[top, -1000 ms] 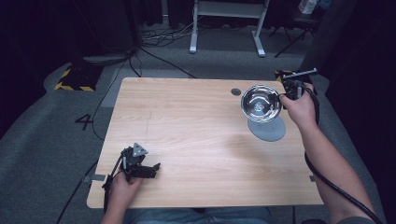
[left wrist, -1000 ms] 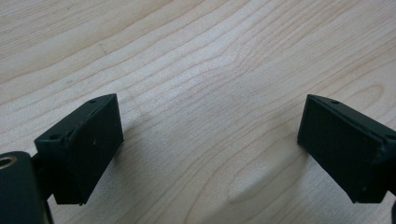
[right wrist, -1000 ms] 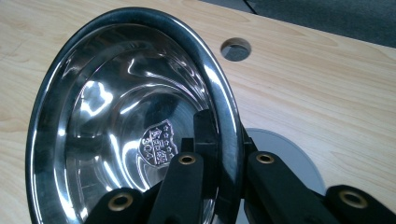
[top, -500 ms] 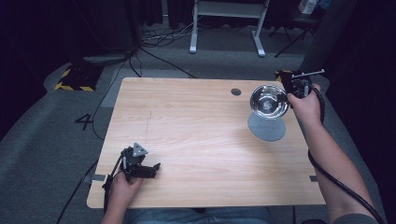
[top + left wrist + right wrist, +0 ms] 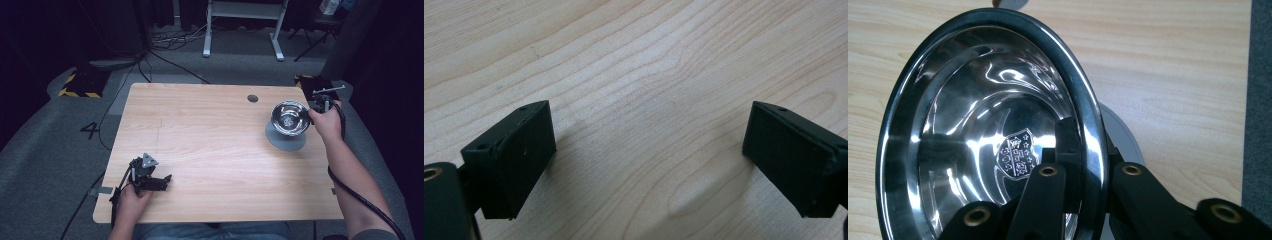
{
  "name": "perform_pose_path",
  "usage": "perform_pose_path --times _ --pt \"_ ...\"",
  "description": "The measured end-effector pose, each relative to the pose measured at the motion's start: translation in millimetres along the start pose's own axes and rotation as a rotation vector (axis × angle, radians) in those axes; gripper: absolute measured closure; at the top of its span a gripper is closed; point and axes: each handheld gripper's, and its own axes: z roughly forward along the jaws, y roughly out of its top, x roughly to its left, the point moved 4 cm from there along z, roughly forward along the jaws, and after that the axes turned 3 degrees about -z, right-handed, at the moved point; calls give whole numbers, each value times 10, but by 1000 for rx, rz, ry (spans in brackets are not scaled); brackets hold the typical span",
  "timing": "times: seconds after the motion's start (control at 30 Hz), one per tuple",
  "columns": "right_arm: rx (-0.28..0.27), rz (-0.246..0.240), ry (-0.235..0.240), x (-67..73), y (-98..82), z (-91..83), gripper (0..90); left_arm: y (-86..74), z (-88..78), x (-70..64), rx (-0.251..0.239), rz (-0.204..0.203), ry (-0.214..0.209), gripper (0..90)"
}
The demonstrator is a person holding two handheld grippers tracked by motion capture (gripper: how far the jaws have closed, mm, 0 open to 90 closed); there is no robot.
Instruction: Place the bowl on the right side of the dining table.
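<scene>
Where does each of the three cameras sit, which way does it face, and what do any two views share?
High view: above the person's side, facing forward and down on the table; both forearms and hand-held grippers show.
Left gripper view: rides the left hand-held gripper, facing bare wood between its open jaws.
Right gripper view: rides the right hand-held gripper, clamped on the steel bowl's rim.
Shared: high and right gripper views both show the bowl over the grey disc.

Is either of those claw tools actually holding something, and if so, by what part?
The right gripper holds the shiny round steel bowl by its rim, one finger inside and one outside. The left gripper holds nothing; it is open over the wooden table.
</scene>
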Motion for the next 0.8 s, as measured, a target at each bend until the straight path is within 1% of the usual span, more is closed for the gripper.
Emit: perform_pose_path --times 0.1,0.2,0.4,0.67,0.8 --pt "12 6 -2 -12 -34 41 873 0 0 -1 0 0 -1 70" --pt "35 20 -5 -43 -107 133 872 0 0 0 0 0 -1 70" --pt "53 43 -8 -94 -183 230 872 0 0 -1 0 0 -1 69" --pt "69 54 -3 -99 -228 319 872 0 0 -1 0 0 -1 69" --pt "71 56 -1 -96 -233 335 872 0 0 -1 0 -1 -1 69"
